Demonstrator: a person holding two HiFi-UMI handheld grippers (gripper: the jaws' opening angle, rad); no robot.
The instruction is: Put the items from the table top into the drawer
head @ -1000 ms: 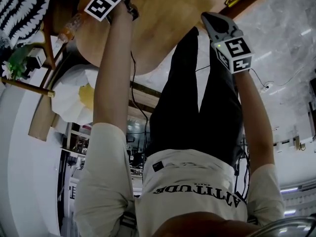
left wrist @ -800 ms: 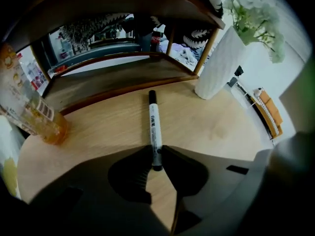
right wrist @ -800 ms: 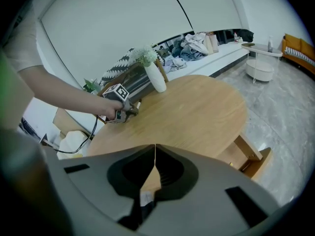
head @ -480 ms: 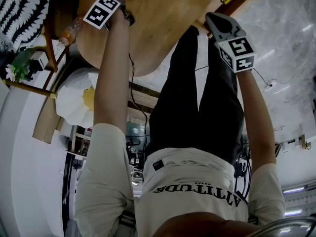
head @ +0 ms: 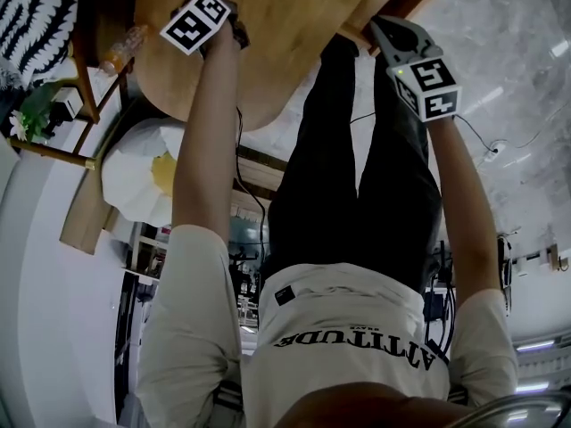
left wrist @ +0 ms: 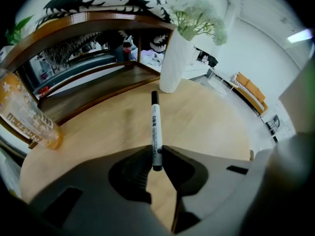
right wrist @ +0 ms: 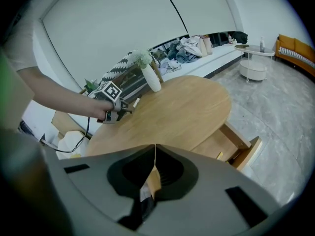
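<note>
**Marker clamped at the vase side of the table, drawer open at the other side**

A broad stretch of plain wood runs across the middle of the round table (right wrist: pixel 182 107), giving me room to move from one side to the other. At the table's rim nearest the wall, a white vase (left wrist: pixel 174 63) of pale flowers stands upright. A dark wooden shelf (left wrist: pixel 88 90) runs close along that same rim, so that side is tight. A bottle (left wrist: pixel 29 117) with an orange label stands at the table's rim by the shelf, but I cannot tell whether it rests on the table or on the shelf. On the side of the table away from the vase, the drawer (right wrist: pixel 231 144) is pulled out from under the rim over the grey floor (right wrist: pixel 275 97). A small yellow thing (right wrist: pixel 219 156) lies in the drawer.

My left tongs (left wrist: pixel 157 151) are over the table top on the vase side. Their jaws have just been closing and now pinch one black end of the white marker (left wrist: pixel 155 127). The rest of the marker sticks straight out ahead of the jaws, pointing across the table top toward the foot of the vase without reaching it.

My right tongs (right wrist: pixel 154 149) hang just off the table's rim on the drawer side. Their jaws are together, tips touching, with nothing between them. The table's width separates them from the marker.
</note>
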